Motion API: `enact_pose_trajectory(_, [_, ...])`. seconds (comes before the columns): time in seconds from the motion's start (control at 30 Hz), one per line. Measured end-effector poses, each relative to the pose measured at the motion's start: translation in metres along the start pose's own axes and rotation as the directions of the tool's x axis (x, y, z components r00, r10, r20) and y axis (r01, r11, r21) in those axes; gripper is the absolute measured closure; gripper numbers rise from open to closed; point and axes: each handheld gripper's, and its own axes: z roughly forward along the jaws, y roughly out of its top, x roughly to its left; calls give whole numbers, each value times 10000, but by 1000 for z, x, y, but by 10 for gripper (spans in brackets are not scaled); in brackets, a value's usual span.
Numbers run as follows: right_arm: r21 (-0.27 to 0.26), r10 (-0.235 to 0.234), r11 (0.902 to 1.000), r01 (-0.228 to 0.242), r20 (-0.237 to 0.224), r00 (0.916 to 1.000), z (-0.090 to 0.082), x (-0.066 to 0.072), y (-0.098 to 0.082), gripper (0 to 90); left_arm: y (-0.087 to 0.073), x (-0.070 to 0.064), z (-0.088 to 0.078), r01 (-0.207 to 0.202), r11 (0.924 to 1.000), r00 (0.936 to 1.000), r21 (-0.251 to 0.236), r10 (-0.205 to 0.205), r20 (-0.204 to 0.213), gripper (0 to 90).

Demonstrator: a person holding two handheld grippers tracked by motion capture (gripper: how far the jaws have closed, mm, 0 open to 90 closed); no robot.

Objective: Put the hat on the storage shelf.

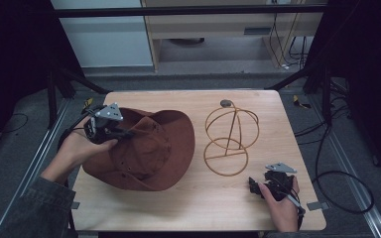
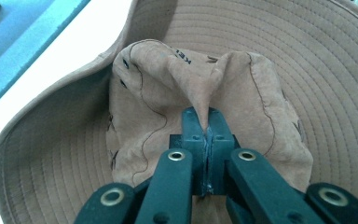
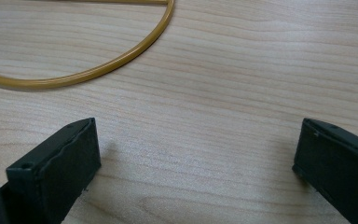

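Left gripper (image 2: 208, 122) fingers (image 2: 193, 128) pinch a fold of the hat's (image 2: 205, 79) crown.

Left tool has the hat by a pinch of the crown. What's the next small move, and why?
Probably carry the hat right, toward the wire stand, and lift it higher. The left tool is shut on a fold of the crown, the brim seems to rest on the table, and the stand sits bare just beside the brim. The right tool is open, over bare wood.
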Motion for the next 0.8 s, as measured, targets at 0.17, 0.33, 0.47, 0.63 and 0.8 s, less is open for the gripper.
enact_pose_trajectory(0.17, [0, 7, 10000, -7, 4, 10000, 0, 0, 0, 4, 0, 0, -15, -18, 9996, 9999, -285, 15, -124, 887])
enact_pose_trajectory(0.33, [7, 4, 10000, -4, -8, 10000, 0, 0, 0, 4, 0, -3, -28, -105, 9983, 9999, -566, 99, -104, 887])
enact_pose_trajectory(0.47, [16, 19, 10000, -19, -42, 10000, 0, -1, 0, 5, 1, -5, -38, -193, 9974, 9997, -694, 182, -156, 887])
enact_pose_trajectory(0.63, [19, 11, 10000, -10, -35, 10000, 0, -1, 0, 4, 1, -7, -45, -193, 9963, 9997, -841, 180, -154, 887])
enact_pose_trajectory(0.8, [20, 12, 10000, -12, -33, 10000, 0, -1, 0, 4, 3, -9, -49, -270, 9955, 9995, -912, 253, -193, 887])
